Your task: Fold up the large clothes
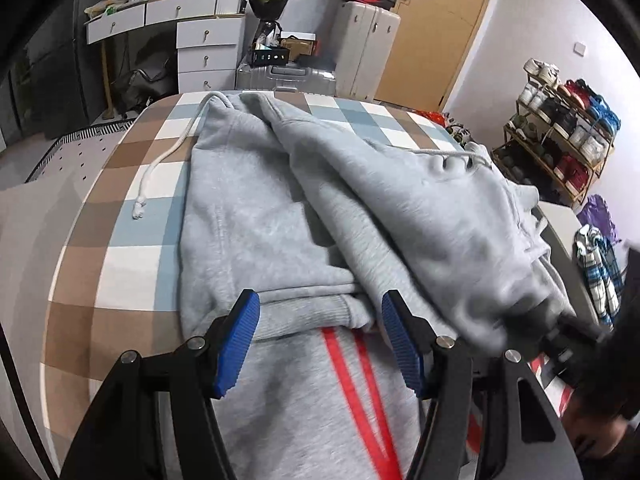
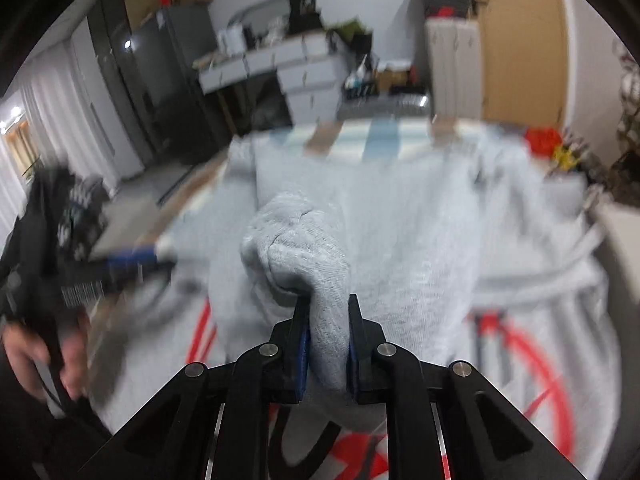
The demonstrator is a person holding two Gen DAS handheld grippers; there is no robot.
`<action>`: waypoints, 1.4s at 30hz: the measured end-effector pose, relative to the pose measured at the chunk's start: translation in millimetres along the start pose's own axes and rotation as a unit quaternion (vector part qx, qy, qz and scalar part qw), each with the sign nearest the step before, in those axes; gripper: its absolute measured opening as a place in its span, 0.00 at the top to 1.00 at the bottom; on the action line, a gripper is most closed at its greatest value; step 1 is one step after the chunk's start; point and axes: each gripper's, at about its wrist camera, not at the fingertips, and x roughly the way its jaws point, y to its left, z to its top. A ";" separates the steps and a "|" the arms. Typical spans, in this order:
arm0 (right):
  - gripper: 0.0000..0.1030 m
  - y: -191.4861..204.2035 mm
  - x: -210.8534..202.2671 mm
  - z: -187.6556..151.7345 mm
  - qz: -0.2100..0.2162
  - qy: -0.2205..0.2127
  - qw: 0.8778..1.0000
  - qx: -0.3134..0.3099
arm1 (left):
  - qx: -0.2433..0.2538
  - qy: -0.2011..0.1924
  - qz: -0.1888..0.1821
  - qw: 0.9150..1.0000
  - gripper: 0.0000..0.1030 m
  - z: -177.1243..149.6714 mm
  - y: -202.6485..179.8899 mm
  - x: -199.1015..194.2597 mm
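A light grey hoodie (image 1: 256, 216) with red print lies on a checked bed (image 1: 120, 216), its white drawstring (image 1: 160, 160) trailing left. My left gripper (image 1: 318, 340) is open, blue pads on either side of a ribbed cuff (image 1: 316, 316), not gripping. My right gripper (image 2: 328, 344) is shut on a bunched grey sleeve (image 2: 296, 240) and holds it lifted over the hoodie body (image 2: 420, 216). In the left wrist view the lifted sleeve (image 1: 420, 216) runs down to the right gripper (image 1: 532, 312) at the right.
Past the bed stand a white drawer desk (image 1: 200, 36), suitcases (image 1: 288, 76) and a wooden door (image 1: 436, 32). A shoe rack (image 1: 560, 136) is at the right. A hand (image 2: 60, 360) holds the left gripper at the left of the right wrist view.
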 end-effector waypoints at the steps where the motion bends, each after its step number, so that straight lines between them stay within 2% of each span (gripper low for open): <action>1: 0.84 0.0 7.5 -2.4 -0.002 0.005 1.000 0.002 | -0.003 0.004 0.000 1.000 0.43 0.1 -2.4 2.8; 4: 0.81 2.8 15.3 -0.3 -0.020 0.000 1.000 -0.017 | -0.002 0.010 -0.003 1.000 0.43 -2.6 -10.2 4.4; 6: 0.71 7.3 19.8 -1.1 -0.020 0.005 0.999 -0.032 | 0.004 0.005 0.001 1.000 0.43 -2.6 -13.5 2.6; 9: 0.52 16.7 14.6 -5.0 -0.006 0.010 0.999 -0.053 | 0.009 -0.008 0.005 1.000 0.43 -1.1 -19.0 -1.5; 11: 0.30 16.1 7.4 -3.8 0.031 0.007 0.998 -0.050 | 0.002 -0.014 -0.008 1.000 0.43 1.1 -19.6 -3.3; 13: 0.23 7.4 -2.3 -1.7 0.071 0.000 0.997 -0.020 | 0.000 -0.016 -0.020 1.000 0.43 4.9 -24.4 -0.8; 15: 0.22 -1.5 -11.1 -1.1 0.092 -0.008 0.996 0.011 | -0.011 -0.015 -0.040 0.999 0.43 8.4 -29.0 0.9; 17: 0.22 -9.4 -23.0 -2.6 0.107 -0.023 0.994 0.030 | -0.019 -0.013 -0.083 0.996 0.43 12.7 -37.6 2.0; 19: 0.18 -16.8 -37.6 -5.9 0.115 -0.045 0.991 0.045 | -0.013 -0.005 -0.098 0.995 0.43 16.9 -50.0 6.1; 23: 0.03 -35.1 -65.7 -12.1 0.126 -0.095 0.985 0.075 | 0.027 0.016 -0.095 0.995 0.43 21.6 -82.2 19.4; 25: 0.00 -43.6 -71.9 -12.1 0.127 -0.107 0.982 0.091 | 0.042 0.035 -0.089 0.995 0.43 21.3 -93.3 32.2; 28: 0.00 -49.5 -70.2 -10.7 0.126 -0.103 0.981 0.103 | 0.033 0.083 -0.069 0.994 0.43 12.8 -91.3 61.4; 33: 0.00 -52.0 -60.8 -6.7 0.101 -0.091 0.985 0.104 | 0.042 0.072 -0.068 0.994 0.43 3.8 -88.1 61.6; 36: 0.00 -65.4 -60.2 1.3 0.080 -0.092 0.979 0.160 | 0.036 0.070 -0.073 0.994 0.43 7.6 -84.8 47.6; 38: 0.00 -74.3 -56.7 12.9 0.046 -0.086 0.977 0.189 | 0.015 0.060 -0.080 0.995 0.43 16.0 -75.3 38.1; 40: 0.00 -78.5 -40.5 32.7 -0.007 -0.049 0.983 0.174 | 0.000 0.035 -0.040 0.999 0.43 26.3 -56.2 28.5; 41: 0.00 -79.0 -31.3 41.8 -0.032 -0.030 0.987 0.154 | -0.009 0.023 -0.015 1.000 0.43 30.6 -45.8 26.7; 42: 0.00 -78.2 -16.3 56.8 -0.075 -0.009 0.990 0.116 | -0.019 0.020 0.009 1.000 0.42 33.9 -35.8 29.1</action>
